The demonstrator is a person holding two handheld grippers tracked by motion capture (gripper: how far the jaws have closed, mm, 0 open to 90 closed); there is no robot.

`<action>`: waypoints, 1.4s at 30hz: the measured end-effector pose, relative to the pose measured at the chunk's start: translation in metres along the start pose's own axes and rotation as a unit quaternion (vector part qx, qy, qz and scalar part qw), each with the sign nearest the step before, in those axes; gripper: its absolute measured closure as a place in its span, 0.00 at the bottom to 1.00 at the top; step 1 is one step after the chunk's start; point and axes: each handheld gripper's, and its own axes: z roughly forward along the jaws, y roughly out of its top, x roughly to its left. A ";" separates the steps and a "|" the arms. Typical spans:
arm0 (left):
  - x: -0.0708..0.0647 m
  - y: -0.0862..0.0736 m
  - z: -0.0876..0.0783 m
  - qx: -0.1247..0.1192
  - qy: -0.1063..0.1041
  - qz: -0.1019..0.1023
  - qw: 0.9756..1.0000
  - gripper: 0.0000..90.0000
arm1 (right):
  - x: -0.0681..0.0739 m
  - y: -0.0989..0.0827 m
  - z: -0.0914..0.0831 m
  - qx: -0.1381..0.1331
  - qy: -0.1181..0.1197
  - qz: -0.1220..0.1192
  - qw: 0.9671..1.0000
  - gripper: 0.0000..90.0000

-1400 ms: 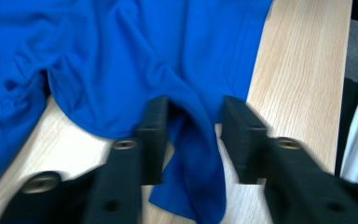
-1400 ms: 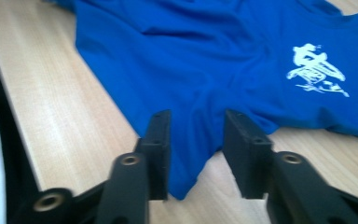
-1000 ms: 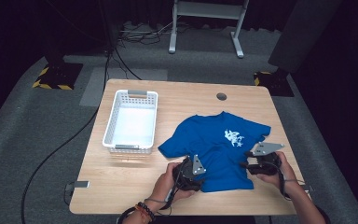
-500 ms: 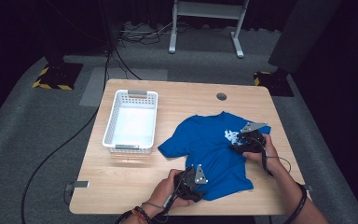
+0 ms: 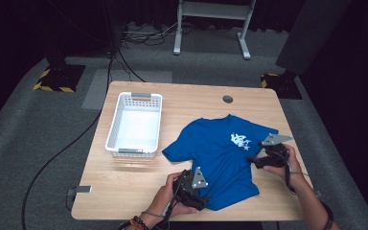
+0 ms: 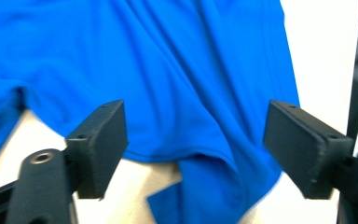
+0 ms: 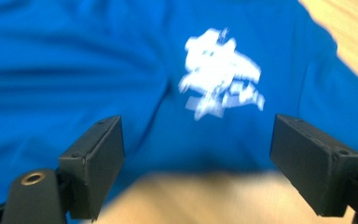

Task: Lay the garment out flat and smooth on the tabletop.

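Observation:
A blue T-shirt with a white chest print lies spread on the wooden table, hem toward the person. My left gripper is at the hem's near left corner. Its jaws have just been opening and stand wide, with the hem lying between them untouched. My right gripper hovers at the shirt's right side below the sleeve. Its jaws have also just been opening, and nothing is pressed between them. The right gripper faces the blurred print over the shirt's edge. The left gripper is over the hem.
A white slotted basket stands on the left half of the table, to the left of the shirt. A round cable hole is near the far edge. Bare wood lies in front of the basket. Cables run over the grey floor to the left.
Both grippers' jaws opened. The right gripper went up over the shirt's chest, then came back to its right edge. The left gripper slid a little toward the near edge at the hem.

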 end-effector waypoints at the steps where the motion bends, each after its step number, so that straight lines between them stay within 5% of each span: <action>1: 0.003 0.001 0.000 -0.004 -0.002 -0.007 1.000 0.22 | 0.004 -0.008 -0.007 -0.003 0.005 -0.002 1.000 0.21; 4: 0.008 0.006 0.006 0.002 0.008 -0.004 1.000 0.17 | 0.019 -0.028 -0.019 -0.001 0.015 -0.008 1.000 0.20; 6: 0.014 0.007 0.014 0.006 0.000 -0.020 1.000 0.16 | 0.029 -0.035 -0.021 0.007 0.009 -0.023 1.000 0.20; 9: 0.019 0.005 0.028 0.035 0.028 -0.018 0.999 0.16 | 0.036 -0.035 -0.023 -0.014 0.014 -0.008 1.000 0.20; 15: 0.022 0.001 0.034 0.036 0.027 -0.022 0.999 0.14 | 0.046 -0.033 -0.013 0.019 -0.002 -0.039 0.999 0.19; 33: 0.022 -0.010 0.022 0.046 0.038 -0.027 0.998 0.13 | 0.047 -0.066 -0.053 0.053 -0.025 -0.028 0.998 0.23; 39: 0.019 -0.004 0.025 0.047 0.043 -0.018 0.998 0.08 | 0.037 -0.047 -0.061 0.008 -0.033 -0.007 0.999 0.25; 42: 0.019 0.002 0.026 0.035 0.052 -0.017 0.998 0.09 | 0.030 -0.036 -0.047 0.018 -0.034 -0.005 0.999 0.23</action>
